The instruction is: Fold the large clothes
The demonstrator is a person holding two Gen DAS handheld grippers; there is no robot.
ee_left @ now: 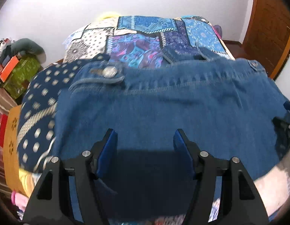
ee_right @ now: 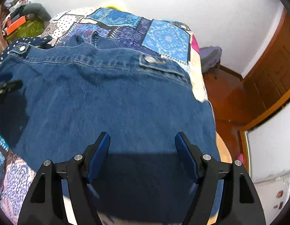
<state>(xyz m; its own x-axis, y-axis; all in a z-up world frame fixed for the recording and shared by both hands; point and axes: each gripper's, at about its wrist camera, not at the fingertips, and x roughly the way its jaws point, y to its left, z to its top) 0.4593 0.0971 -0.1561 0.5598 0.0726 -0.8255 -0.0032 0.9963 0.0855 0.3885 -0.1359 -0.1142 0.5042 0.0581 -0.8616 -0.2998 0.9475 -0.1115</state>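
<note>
A blue denim jacket (ee_left: pixel 163 108), back side up, is seen spread flat across the near end of a bed covered by a patchwork quilt of blue, purple and white printed squares (ee_left: pixel 141 43). Its stitched waistband with 2 metal-buttoned side tabs (ee_right: pixel 150 59) lies toward the far end of the bed, and its right side reaches the bed's right edge. A dark blue cloth with white dots (ee_left: pixel 38 101) lies at the bed's left edge, just beside the jacket.

The left gripper (ee_left: pixel 145 142) and the right gripper (ee_right: pixel 142 144) are both held above the near part of the jacket. The blue-padded fingers (ee_left: pixel 111 140) of each are spread apart, with nothing pinched between them; denim is only seen beneath.

The denim is judged thick, fairly heavy and soft but with some stiffness, so a fold should hold once laid, though doubled seams will resist creasing. The weave looks rough, so slipping seems unlikely. A hold is best taken at the near edge or corners, 1 per gripper, where a single layer can be pinched; the exact near hem is hidden below the grippers.
</note>
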